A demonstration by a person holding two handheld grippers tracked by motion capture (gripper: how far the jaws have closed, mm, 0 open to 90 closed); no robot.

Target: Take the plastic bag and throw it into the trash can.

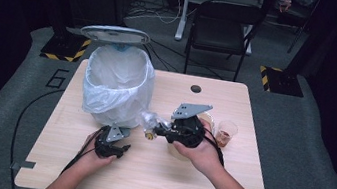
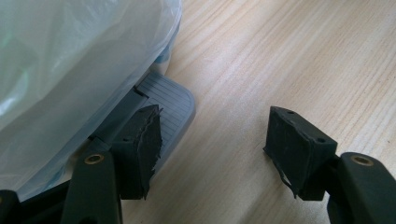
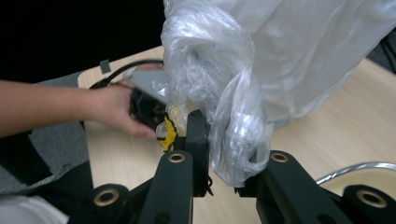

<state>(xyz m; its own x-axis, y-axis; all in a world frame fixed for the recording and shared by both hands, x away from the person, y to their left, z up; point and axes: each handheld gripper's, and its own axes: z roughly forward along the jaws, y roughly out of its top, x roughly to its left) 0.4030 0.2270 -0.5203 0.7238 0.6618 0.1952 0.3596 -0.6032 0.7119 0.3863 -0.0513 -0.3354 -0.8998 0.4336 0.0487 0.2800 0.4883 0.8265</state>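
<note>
Looking down, the right hand-held gripper [image 1: 157, 132] pinched a crumpled plastic bag [image 1: 148, 121] beside the lined bin [image 1: 116, 84] on the counter [image 1: 249, 152]. Left hand-held gripper [image 2: 210, 144] spread, by the bin's pedal [image 2: 173, 100]. Right gripper view: bag [image 3: 233, 130] clamped; next, probably, lifting over the rim.

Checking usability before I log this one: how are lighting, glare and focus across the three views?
High view: dim surroundings, table evenly lit, slightly soft. Left gripper view: sharp wood grain, bin liner washed out white. Right gripper view: crumpled plastic bag glary, the hand behind it soft.
</note>
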